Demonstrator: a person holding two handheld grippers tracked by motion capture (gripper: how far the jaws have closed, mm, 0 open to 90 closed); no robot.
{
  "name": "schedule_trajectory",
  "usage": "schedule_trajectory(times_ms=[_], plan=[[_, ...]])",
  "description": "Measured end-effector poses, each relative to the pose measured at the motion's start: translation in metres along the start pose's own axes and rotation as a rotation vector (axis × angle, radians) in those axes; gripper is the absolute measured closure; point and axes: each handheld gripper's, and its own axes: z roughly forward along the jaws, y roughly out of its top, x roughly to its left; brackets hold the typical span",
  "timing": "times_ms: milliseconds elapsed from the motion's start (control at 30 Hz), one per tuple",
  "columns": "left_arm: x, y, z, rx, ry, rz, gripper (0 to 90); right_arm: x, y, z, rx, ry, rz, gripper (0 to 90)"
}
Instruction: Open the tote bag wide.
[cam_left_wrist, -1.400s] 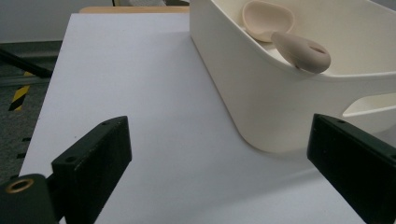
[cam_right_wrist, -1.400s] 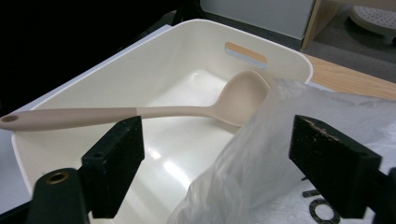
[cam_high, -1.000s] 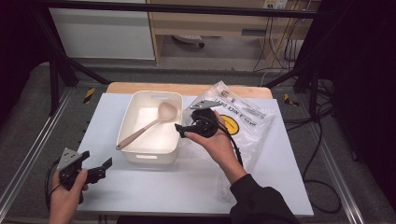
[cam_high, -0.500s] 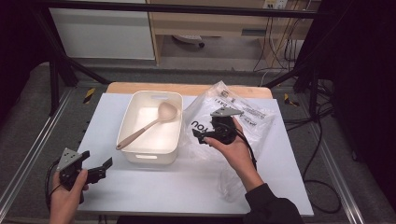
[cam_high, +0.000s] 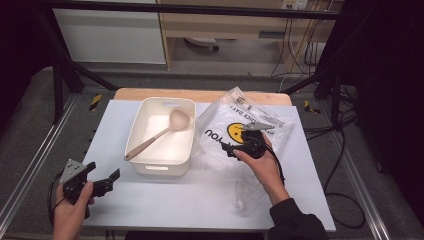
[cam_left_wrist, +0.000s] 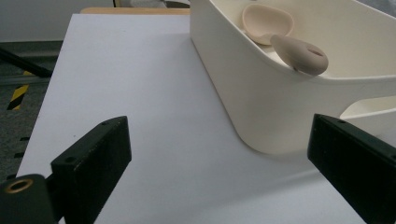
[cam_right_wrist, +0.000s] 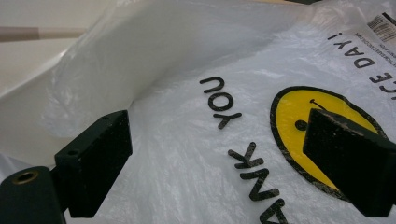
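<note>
Plainly, the clear plastic bag (cam_high: 245, 131), printed with a yellow smiley face (cam_right_wrist: 322, 135) and black lettering, lay crumpled on the white table (cam_high: 165, 200), its left edge against the cream bin (cam_high: 161, 167). The right gripper (cam_high: 235, 149) hovered over the bag near the smiley, its jaws spread wide and grasping nothing. Inside the bin a beige ladle (cam_high: 155, 136) rested with its handle end propped on the near rim. The left gripper (cam_high: 107, 182) sat at the table's near left corner, jaws likewise parted and empty, pointing toward the bin.
</note>
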Motion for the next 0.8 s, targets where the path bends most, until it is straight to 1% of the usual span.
schedule_trajectory(times_ms=[67, 167, 367, 433, 767, 800], plan=[[0.000, 0.000, 0.001, 0.001, 0.000, -0.001, 5.9, -0.002, -0.002, 0.002, 0.010, -0.007, -0.015, 8.4], [0.000, 0.000, 0.000, 0.001, -0.001, 0.002, 5.9, -0.003, -0.006, 0.006, 0.023, -0.009, -0.022, 8.7], [-0.001, 0.001, 0.000, -0.002, 0.000, 0.004, 5.9, -0.003, -0.011, 0.014, 0.069, -0.008, -0.032, 8.6], [-0.001, 0.001, 0.000, -0.001, -0.001, 0.005, 5.9, -0.003, -0.013, 0.017, 0.082, -0.008, -0.025, 8.7], [-0.001, 0.001, 0.000, 0.000, 0.000, 0.005, 5.9, -0.001, -0.023, 0.030, 0.130, -0.006, -0.037, 8.9], [-0.001, 0.001, 0.000, 0.000, -0.001, 0.005, 5.9, 0.000, -0.024, 0.032, 0.137, 0.000, -0.040, 8.8]])
